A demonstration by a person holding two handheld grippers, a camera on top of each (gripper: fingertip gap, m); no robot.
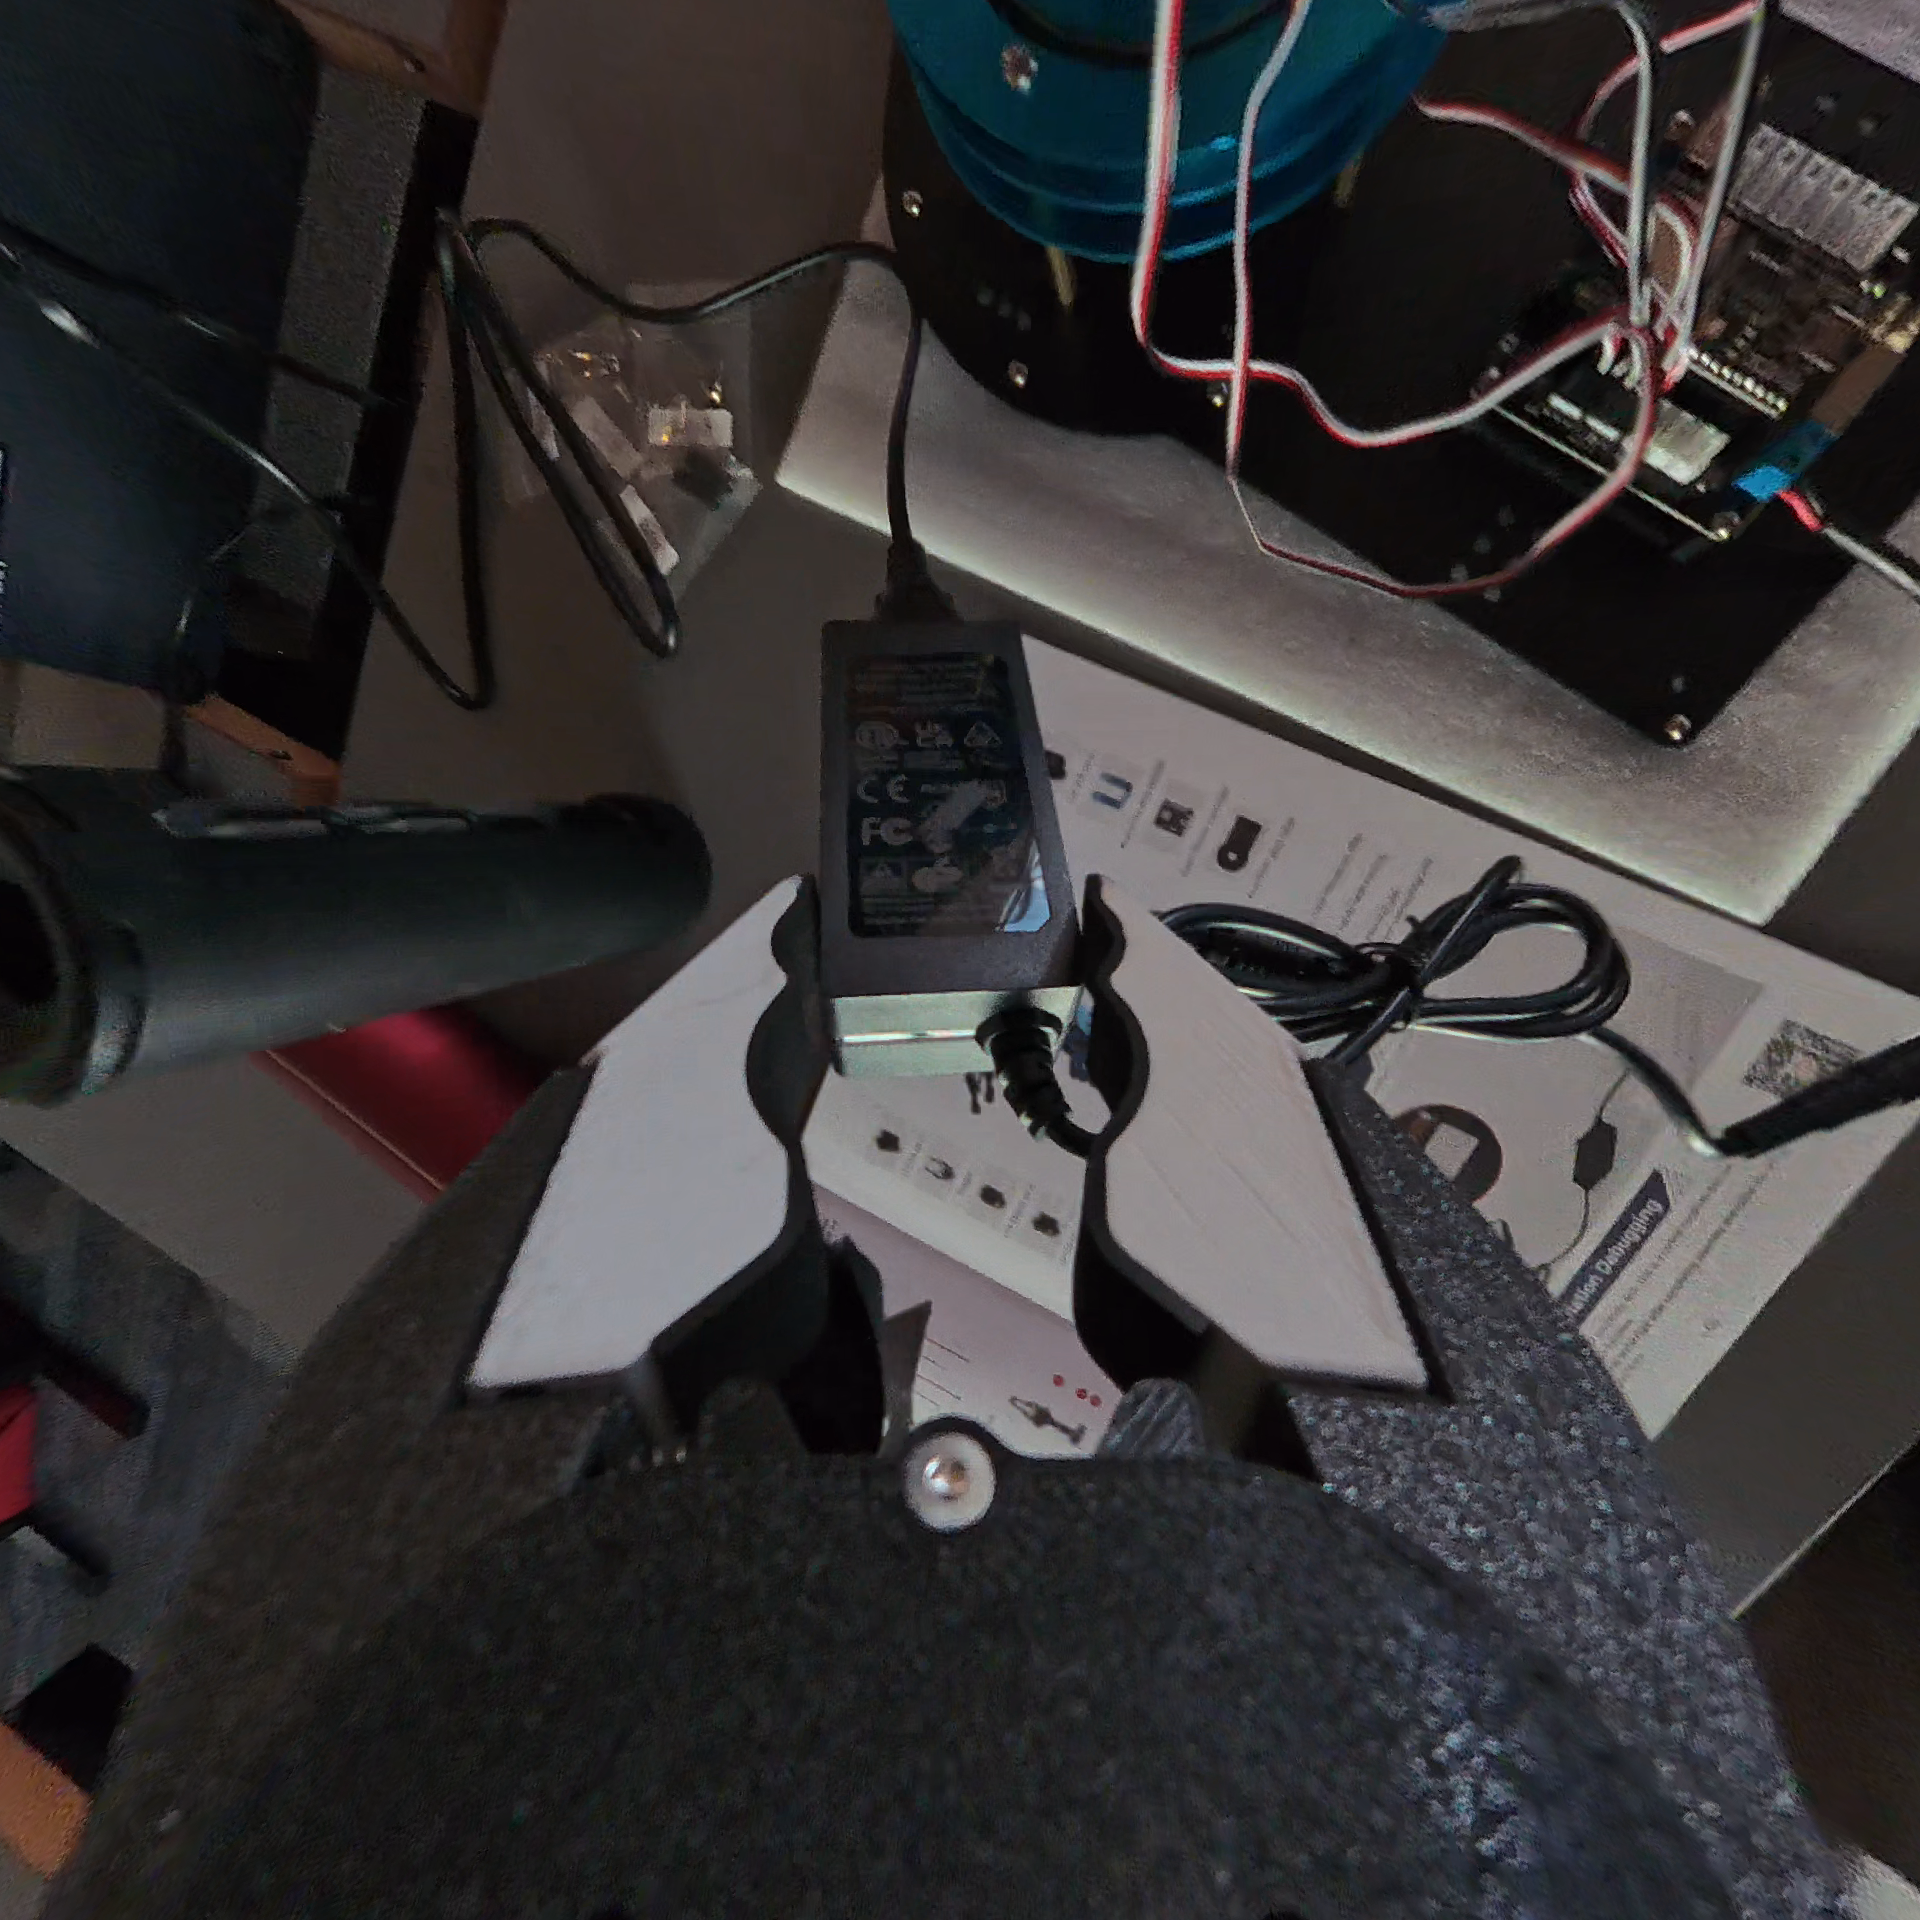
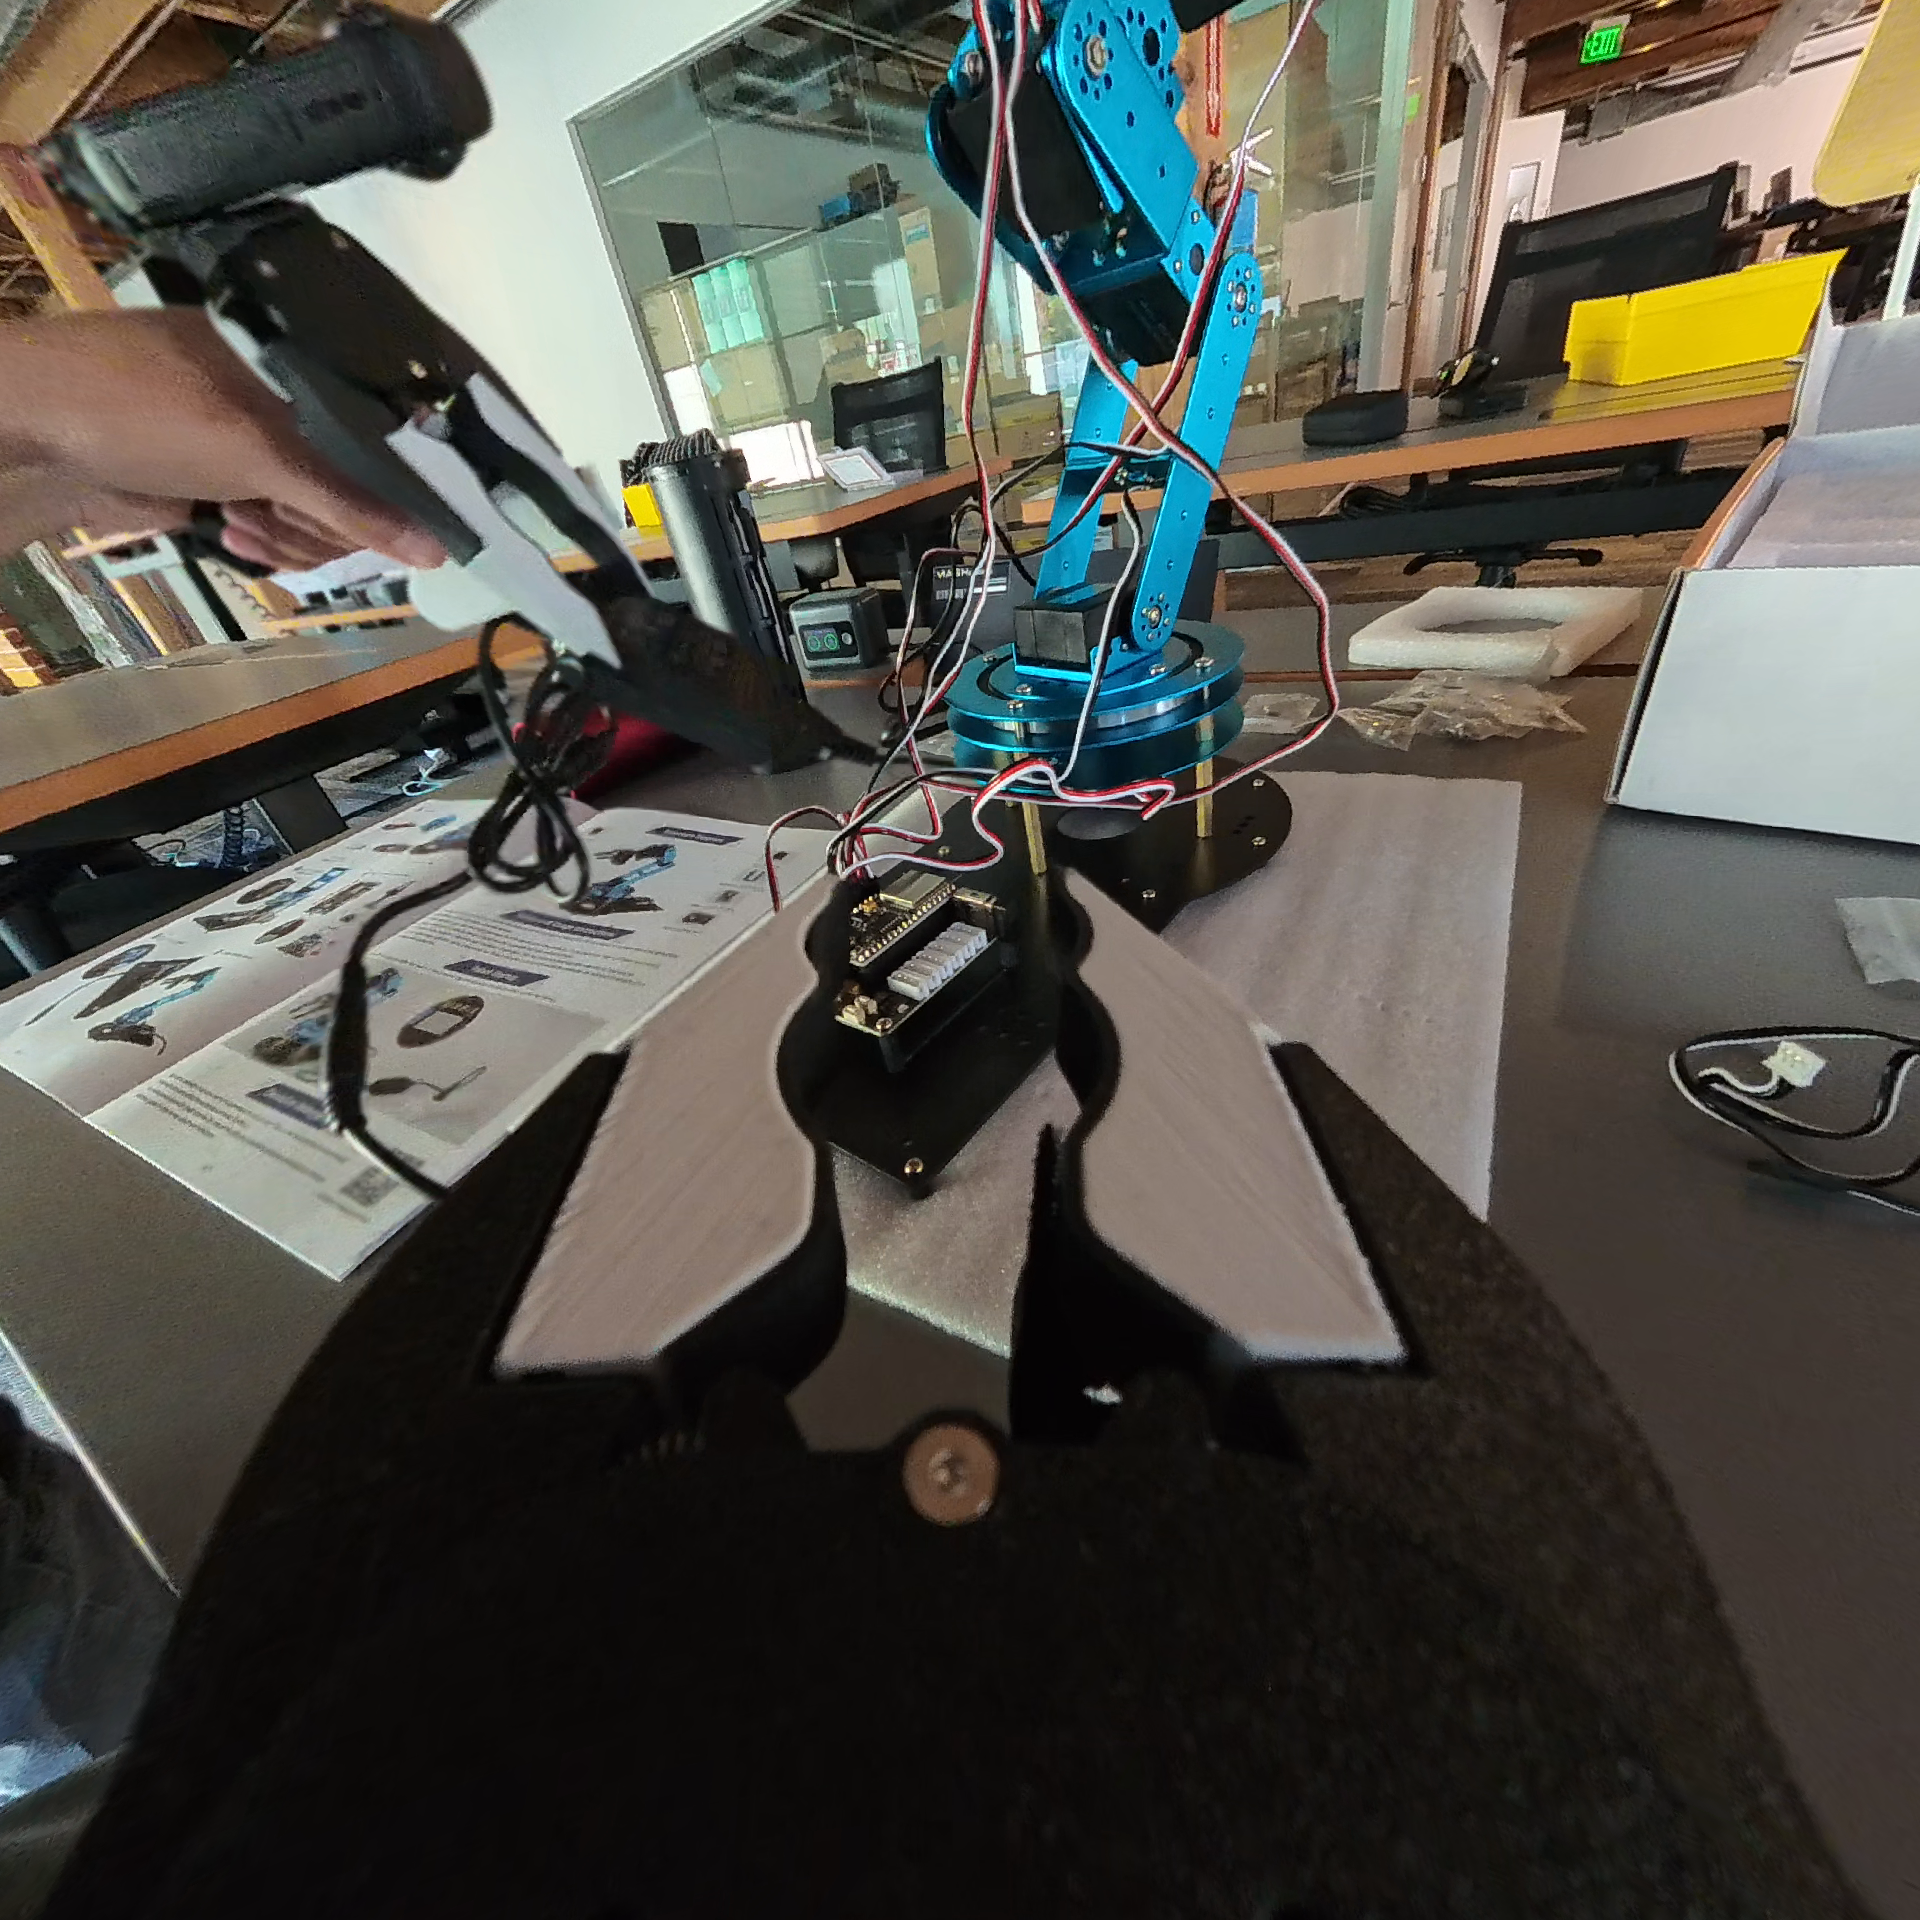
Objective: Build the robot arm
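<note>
My left gripper (image 1: pixel 940 935) is shut on a black power adapter (image 1: pixel 925 790), gripping its near end and holding it above a printed instruction sheet (image 1: pixel 1299 852). The adapter's bundled black cable (image 1: pixel 1403 966) hangs to the right. In the right wrist view a hand holds the left gripper (image 2: pixel 608 623) with the adapter (image 2: pixel 717 686) in the air, cable (image 2: pixel 530 769) dangling. My right gripper (image 2: pixel 940 914) is open and empty. It hovers low over a white foam sheet (image 2: pixel 1382 935), its fingers framing the control board (image 2: pixel 935 977) of a blue robot arm (image 2: pixel 1122 416).
Red, white and black wires (image 2: pixel 1278 582) loop from the arm to the board. A white cardboard box (image 2: pixel 1766 675), a foam piece (image 2: pixel 1486 623), bags of small parts (image 2: pixel 1455 707) and a short connector cable (image 2: pixel 1787 1081) lie at right. A black cylinder (image 1: pixel 364 914) lies left. The black cylinder (image 1: pixel 364 914) lies some 10 centimeters from my left tips, 40 centimeters from my right tips.
</note>
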